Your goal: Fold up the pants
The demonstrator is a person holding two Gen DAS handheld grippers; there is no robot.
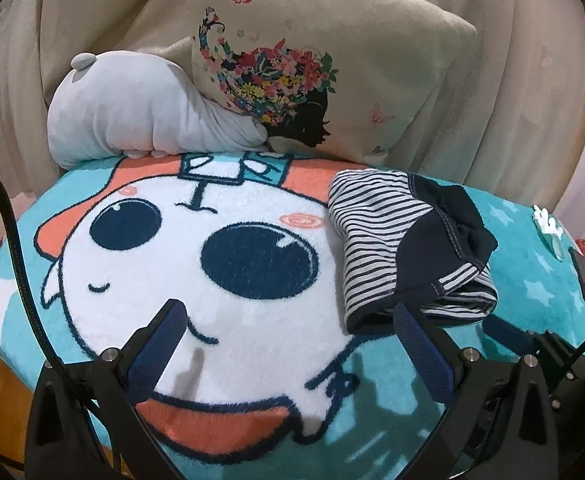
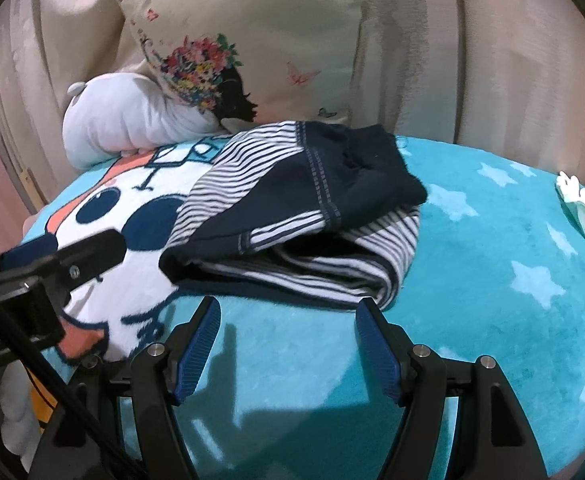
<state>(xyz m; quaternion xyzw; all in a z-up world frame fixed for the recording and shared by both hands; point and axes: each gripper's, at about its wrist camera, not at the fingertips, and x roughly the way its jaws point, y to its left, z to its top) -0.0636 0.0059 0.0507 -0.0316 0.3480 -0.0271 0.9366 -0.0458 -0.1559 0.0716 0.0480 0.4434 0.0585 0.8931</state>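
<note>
The pants (image 1: 408,240) are small, navy with navy-and-white stripes, and lie folded in a bundle on the teal cartoon blanket (image 1: 232,240). In the right wrist view the pants (image 2: 292,216) lie just beyond my fingertips. My left gripper (image 1: 288,312) is open and empty over the white cartoon face, with its right finger (image 1: 416,340) close to the pants' near edge. My right gripper (image 2: 288,308) is open and empty, just short of the bundle's near fold. The left gripper's finger (image 2: 92,252) shows at the left of the right wrist view.
A beige cushion with a floral print (image 1: 312,72) and a white plush toy (image 1: 132,120) lie at the blanket's far edge, against beige curtains. A small white-and-teal object (image 2: 576,200) lies on the blanket at the right. Black cables (image 1: 16,240) hang at the left.
</note>
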